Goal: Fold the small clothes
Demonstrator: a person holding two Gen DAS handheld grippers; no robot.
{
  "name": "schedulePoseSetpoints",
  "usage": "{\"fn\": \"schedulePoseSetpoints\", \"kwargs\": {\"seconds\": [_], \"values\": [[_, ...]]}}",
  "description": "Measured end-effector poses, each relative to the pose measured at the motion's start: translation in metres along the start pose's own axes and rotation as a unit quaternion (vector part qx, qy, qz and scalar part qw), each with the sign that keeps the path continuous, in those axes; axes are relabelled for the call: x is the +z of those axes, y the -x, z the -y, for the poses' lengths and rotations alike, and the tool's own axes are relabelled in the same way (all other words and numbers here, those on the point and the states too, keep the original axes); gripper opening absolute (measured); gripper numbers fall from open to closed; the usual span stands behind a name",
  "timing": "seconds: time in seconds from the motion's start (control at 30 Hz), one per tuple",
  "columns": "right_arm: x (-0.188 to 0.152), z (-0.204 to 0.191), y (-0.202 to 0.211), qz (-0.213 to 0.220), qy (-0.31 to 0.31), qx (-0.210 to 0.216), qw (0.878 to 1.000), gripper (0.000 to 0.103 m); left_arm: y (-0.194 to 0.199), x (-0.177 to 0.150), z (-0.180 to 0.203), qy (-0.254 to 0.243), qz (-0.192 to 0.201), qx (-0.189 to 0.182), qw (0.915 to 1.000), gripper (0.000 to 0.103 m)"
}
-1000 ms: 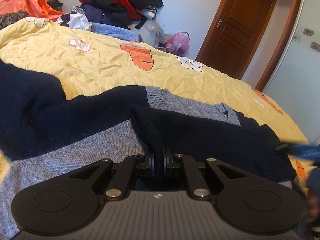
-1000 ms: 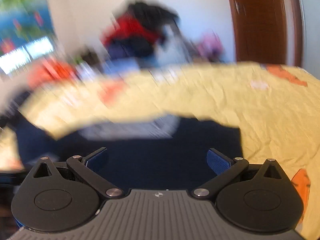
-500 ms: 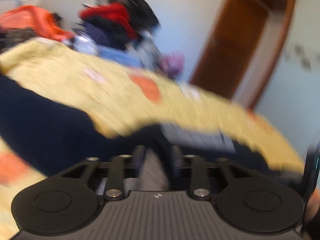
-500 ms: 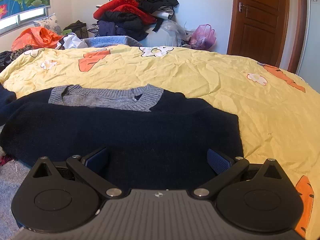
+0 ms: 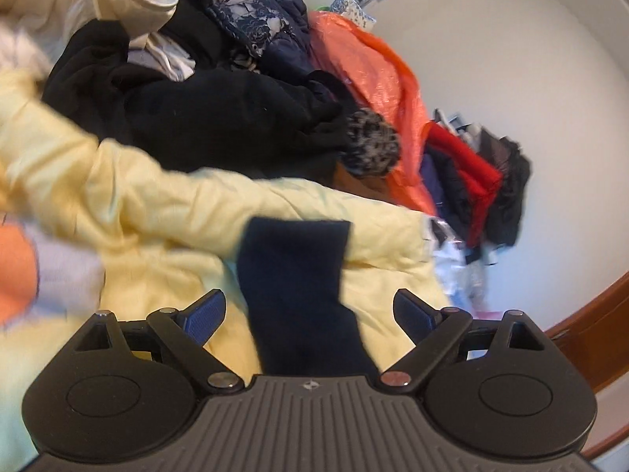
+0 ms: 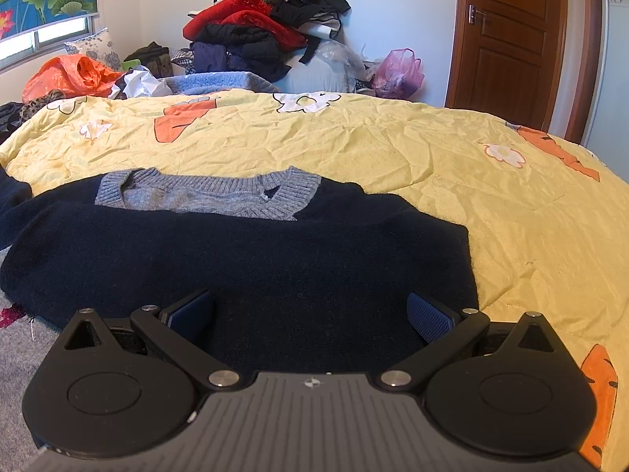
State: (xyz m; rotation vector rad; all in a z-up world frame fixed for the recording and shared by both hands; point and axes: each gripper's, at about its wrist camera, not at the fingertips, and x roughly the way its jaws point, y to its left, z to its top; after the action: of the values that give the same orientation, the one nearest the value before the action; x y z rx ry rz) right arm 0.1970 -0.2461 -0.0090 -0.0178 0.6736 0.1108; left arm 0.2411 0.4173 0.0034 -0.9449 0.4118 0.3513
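Sweater [image 6: 243,267], navy knit with a grey ribbed collar [image 6: 208,192], is lying flat on the yellow bedspread [image 6: 393,149], collar pointing toward the far wall. In the right wrist view its near half is showing as one smooth dark panel with the right-hand edge folded in, leaving a straight side against the bedspread. Grey fabric is showing at the lower left corner, under the dark knit.

Right gripper [image 6: 310,314] is hovering over the near part of the sweater, jaws standing wide apart, blue pads clear of the cloth on both sides and gripping nothing.

Left gripper [image 5: 308,310] is looking at a different part of the bed, toward a heap of dark clothes [image 5: 204,110] and an orange plastic bag [image 5: 377,78]; the picture is tilted and partly smeared. Its jaws have just been opening and are now standing wide. A navy strip of knit [image 5: 298,287], seemingly a sleeve, is lying on the bedspread and running between the two blue pads, but neither pad is pressing on it; gaps are showing on each side.

Behind the bed in the right view, a pile of red and black clothing [image 6: 255,27] is sitting against the wall, a pink bag [image 6: 399,72] beside it, and a brown wooden door [image 6: 511,35] at the right.
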Motion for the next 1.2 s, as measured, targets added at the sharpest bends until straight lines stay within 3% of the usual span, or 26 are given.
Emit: {"fn": "schedulePoseSetpoints", "kwargs": {"seconds": [0.13, 0.2, 0.23, 0.27, 0.3, 0.37, 0.5, 0.57, 0.67, 0.77, 0.83, 0.9, 0.97, 1.03, 1.1, 1.2], "values": [[0.000, 0.000, 0.000, 0.000, -0.001, 0.000, 1.000, 0.103, -0.025, 0.002, 0.004, -0.030, -0.013, 0.017, 0.9993, 0.093], [0.001, 0.000, 0.000, 0.000, -0.001, 0.000, 1.000, 0.103, -0.034, 0.000, 0.008, -0.054, -0.013, 0.044, 0.9975, 0.083], [0.001, 0.001, 0.000, 0.000, -0.002, 0.001, 1.000, 0.103, -0.039, 0.001, 0.009, -0.067, -0.019, 0.052, 0.9962, 0.056], [0.001, 0.001, -0.001, 0.000, -0.002, 0.000, 1.000, 0.103, -0.044, 0.001, 0.011, -0.083, -0.031, 0.060, 0.9942, 0.020], [0.001, 0.001, -0.001, 0.000, -0.003, 0.000, 1.000, 0.103, -0.047, 0.000, 0.014, -0.097, -0.042, 0.067, 0.9921, 0.015], [0.001, 0.001, -0.001, 0.000, -0.003, 0.001, 1.000, 0.103, -0.043, -0.006, 0.025, -0.132, -0.029, 0.077, 0.9878, 0.010], [0.001, 0.002, -0.001, 0.001, -0.005, 0.002, 1.000, 0.103, -0.015, -0.012, 0.053, -0.181, 0.017, 0.081, 0.9800, 0.010], [0.001, 0.002, -0.001, 0.002, -0.007, 0.003, 1.000, 0.103, 0.003, -0.020, 0.072, -0.219, 0.046, 0.086, 0.9709, 0.010], [0.001, 0.002, -0.001, 0.003, -0.010, 0.005, 1.000, 0.103, 0.036, -0.036, 0.107, -0.269, 0.086, 0.057, 0.9576, 0.010], [0.001, 0.003, -0.001, 0.004, -0.012, 0.006, 1.000, 0.103, 0.074, -0.074, 0.156, -0.336, 0.123, 0.001, 0.9337, 0.005], [0.001, 0.004, 0.000, 0.005, -0.014, 0.008, 1.000, 0.103, 0.101, -0.116, 0.192, -0.384, 0.123, -0.055, 0.9134, 0.004], [0.001, 0.004, 0.000, 0.005, -0.015, 0.009, 1.000, 0.103, 0.130, -0.173, 0.222, -0.434, 0.106, -0.112, 0.8875, 0.004], [0.000, 0.004, 0.001, 0.006, -0.017, 0.009, 1.000, 0.103, 0.153, -0.241, 0.240, -0.475, 0.057, -0.171, 0.8612, 0.004], [0.001, 0.006, 0.001, 0.007, -0.020, 0.012, 1.000, 0.103, 0.170, -0.313, 0.245, -0.515, 0.009, -0.201, 0.8328, 0.005], [0.000, 0.007, 0.001, 0.008, -0.023, 0.015, 1.000, 0.103, 0.184, -0.364, 0.238, -0.525, -0.041, -0.221, 0.8210, 0.005], [0.000, 0.009, 0.003, 0.010, -0.028, 0.019, 0.999, 0.103, 0.194, -0.388, 0.221, -0.524, -0.086, -0.223, 0.8175, 0.006]]}}
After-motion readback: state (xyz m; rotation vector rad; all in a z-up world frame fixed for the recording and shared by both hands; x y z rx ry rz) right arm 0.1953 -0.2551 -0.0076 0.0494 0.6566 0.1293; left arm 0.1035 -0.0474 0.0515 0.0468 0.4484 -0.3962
